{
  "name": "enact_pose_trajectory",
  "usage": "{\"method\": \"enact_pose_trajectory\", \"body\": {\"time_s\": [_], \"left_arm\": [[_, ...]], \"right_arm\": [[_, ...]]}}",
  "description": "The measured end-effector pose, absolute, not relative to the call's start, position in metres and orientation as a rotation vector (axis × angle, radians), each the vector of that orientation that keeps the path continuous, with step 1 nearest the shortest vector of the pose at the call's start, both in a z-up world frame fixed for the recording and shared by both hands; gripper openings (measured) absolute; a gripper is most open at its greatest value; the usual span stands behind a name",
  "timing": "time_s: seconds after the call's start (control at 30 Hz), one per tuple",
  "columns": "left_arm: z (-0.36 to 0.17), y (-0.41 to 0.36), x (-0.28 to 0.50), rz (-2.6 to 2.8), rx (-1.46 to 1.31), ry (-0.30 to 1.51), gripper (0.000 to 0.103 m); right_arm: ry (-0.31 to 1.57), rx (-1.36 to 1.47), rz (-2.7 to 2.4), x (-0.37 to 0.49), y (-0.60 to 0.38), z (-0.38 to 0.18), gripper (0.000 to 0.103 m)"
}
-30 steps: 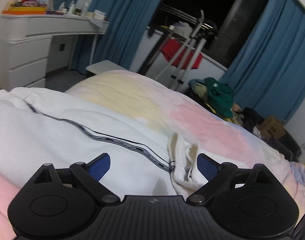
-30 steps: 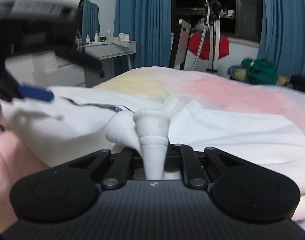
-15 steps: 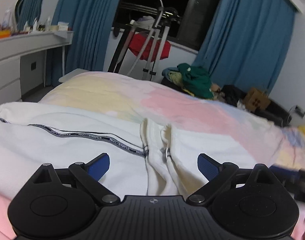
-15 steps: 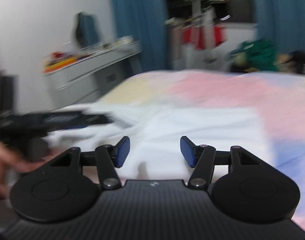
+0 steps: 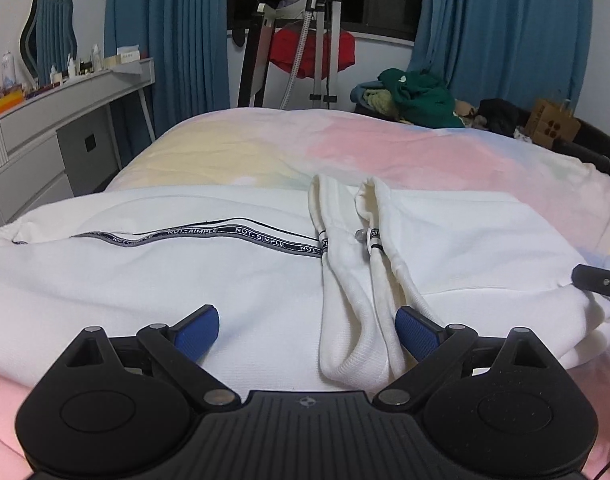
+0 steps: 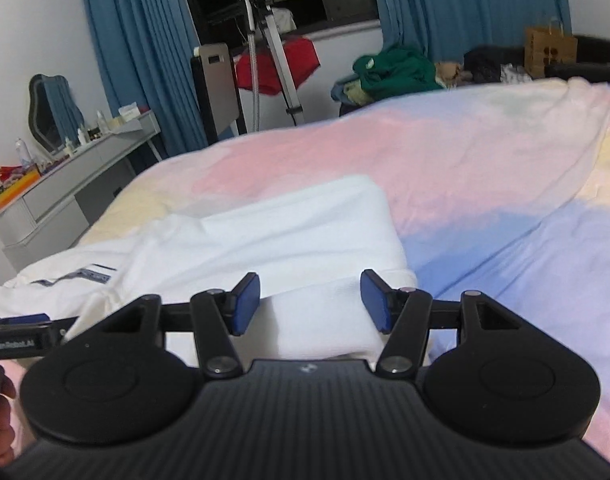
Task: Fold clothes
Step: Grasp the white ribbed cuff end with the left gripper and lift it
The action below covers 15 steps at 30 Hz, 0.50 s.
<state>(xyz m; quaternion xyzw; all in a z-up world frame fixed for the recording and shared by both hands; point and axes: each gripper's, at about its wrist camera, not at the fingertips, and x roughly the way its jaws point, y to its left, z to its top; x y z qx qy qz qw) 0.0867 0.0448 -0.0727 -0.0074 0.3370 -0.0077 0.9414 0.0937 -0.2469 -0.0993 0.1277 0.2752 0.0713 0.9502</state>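
A white sweatshirt (image 5: 185,280) with a black lettered stripe along the sleeve lies flat on the pastel bedspread (image 5: 345,152). Both sleeves are folded in, and their ribbed cuffs (image 5: 353,344) lie side by side in the middle. My left gripper (image 5: 307,330) is open and empty, low over the cuffs. My right gripper (image 6: 310,303) is open and empty over the sweatshirt's (image 6: 289,232) right front corner. The right gripper's tip shows at the right edge of the left wrist view (image 5: 597,278).
A grey dresser (image 5: 45,128) with bottles stands left of the bed. A drying rack with a red garment (image 5: 313,56) stands by the window. A pile of green clothes (image 5: 417,100) and a cardboard box (image 5: 551,128) lie beyond the bed. Blue curtains hang behind.
My right gripper let go of the white cuff it was shut on, opened, and moved right to the garment's corner. My left gripper swung to face the centred cuffs.
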Motion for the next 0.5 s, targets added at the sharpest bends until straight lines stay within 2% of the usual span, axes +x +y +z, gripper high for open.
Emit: {"method": "enact_pose_trajectory", "body": {"time_s": [0.2,0.37,0.5], "left_arm": [[-0.055,0.061,0.068,0.0,-0.101,0.685,0.096],[-0.028,0.101,0.038,0.064,-0.321,0.616,0.096],[-0.016,0.136,0.023,0.176,-0.496,0.543,0.1]], "right_arm": [[0.581,0.28,0.152,0.097,-0.249,-0.105,0.059],[0.586,0.314,0.152,0.095,-0.255,-0.103,0.059],[0.58,0.309,0.137,0.094,-0.255,-0.101,0.057]]}}
